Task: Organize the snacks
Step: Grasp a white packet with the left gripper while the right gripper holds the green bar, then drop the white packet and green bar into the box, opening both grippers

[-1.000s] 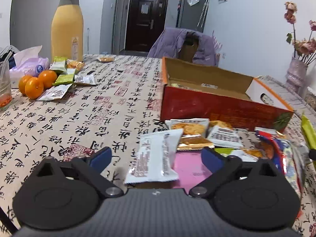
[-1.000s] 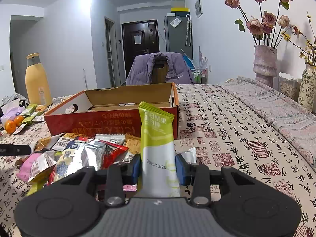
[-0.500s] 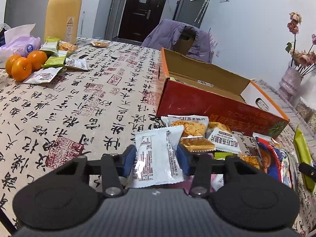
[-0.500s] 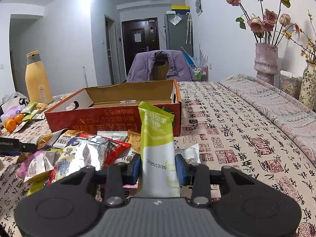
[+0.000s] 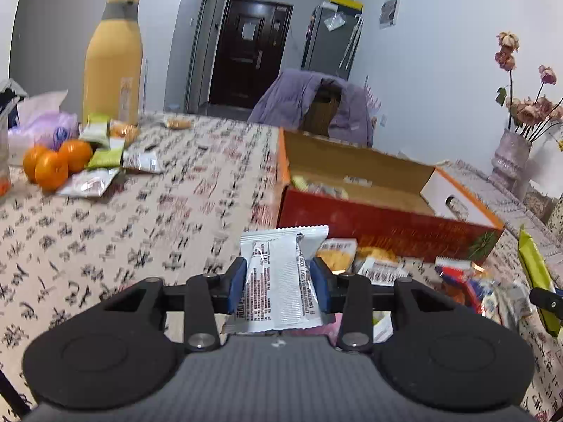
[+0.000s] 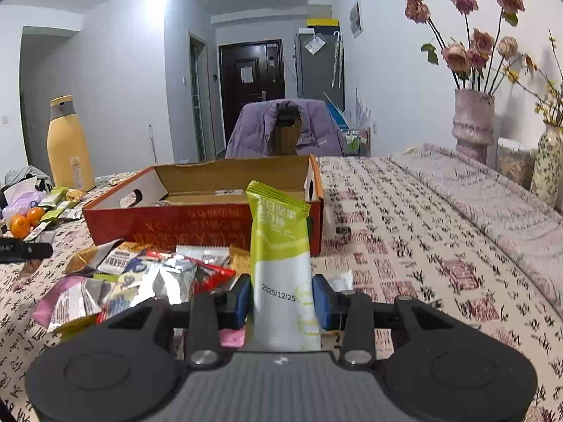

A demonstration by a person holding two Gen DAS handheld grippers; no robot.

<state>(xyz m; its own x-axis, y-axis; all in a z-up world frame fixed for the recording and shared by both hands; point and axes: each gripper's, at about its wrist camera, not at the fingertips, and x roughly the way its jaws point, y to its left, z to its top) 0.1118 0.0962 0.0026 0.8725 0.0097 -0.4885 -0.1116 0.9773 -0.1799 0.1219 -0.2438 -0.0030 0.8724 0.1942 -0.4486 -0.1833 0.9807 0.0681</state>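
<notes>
My left gripper (image 5: 279,283) is shut on a white snack packet (image 5: 281,277) and holds it above the table, short of the open red cardboard box (image 5: 383,225). My right gripper (image 6: 283,297) is shut on a green and white snack bar packet (image 6: 281,253), upright, in front of the same box (image 6: 197,225). A pile of loose snack packets (image 6: 147,277) lies on the table before the box; it also shows in the left wrist view (image 5: 422,274). The green packet shows at the right edge of the left wrist view (image 5: 535,274).
Oranges (image 5: 52,165) and more small packets (image 5: 105,154) lie at the far left by a tall yellow bottle (image 5: 112,59) and a tissue pack (image 5: 42,126). Vases of dried flowers (image 6: 473,123) stand at the right. A chair with a purple jacket (image 6: 285,130) is behind the table.
My left gripper closed on the white packet and lifted it off the pile. My right gripper stayed shut on the green packet and moved slightly closer to the box.
</notes>
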